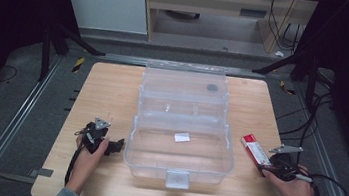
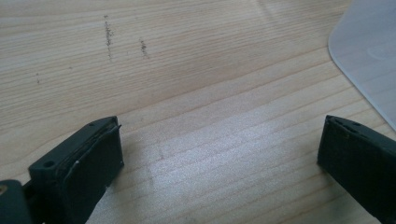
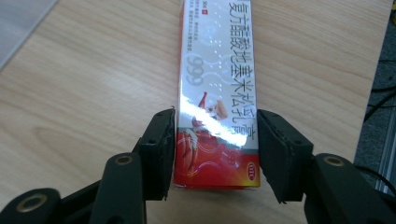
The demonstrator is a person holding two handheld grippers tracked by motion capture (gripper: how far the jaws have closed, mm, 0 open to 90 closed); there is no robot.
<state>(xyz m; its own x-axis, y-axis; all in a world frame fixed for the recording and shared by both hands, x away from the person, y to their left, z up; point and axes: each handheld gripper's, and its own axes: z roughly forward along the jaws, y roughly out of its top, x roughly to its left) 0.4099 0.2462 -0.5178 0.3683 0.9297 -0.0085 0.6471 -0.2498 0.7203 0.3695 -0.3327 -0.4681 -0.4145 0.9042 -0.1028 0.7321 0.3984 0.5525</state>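
Gripping is under way at the right side of the table (image 1: 113, 85): the right gripper (image 3: 215, 144) has both jaws set against the long sides of a red-and-white medicine carton (image 3: 217, 84), at the carton's near end. The carton lies flat on the wood, just beside the right wall of the clear plastic storage box (image 1: 176, 166), whose lid stands open toward the far edge.

Key relation — the carton's long axis runs straight away from the right gripper, in line with its jaws, so the grasp spans the narrow width. In the high view the carton (image 1: 255, 149) points away from the person and slightly toward the box. The right hand (image 1: 297, 191) is much the nearer one; the left gripper (image 1: 115, 146) rests on the opposite side of the box, jaws spread wide over bare wood.

Legible markings: the numerals "999" and a line of Chinese characters along the carton face, plus an "OTC" oval near the red end — the finer print is probably dosage text, too small to read.
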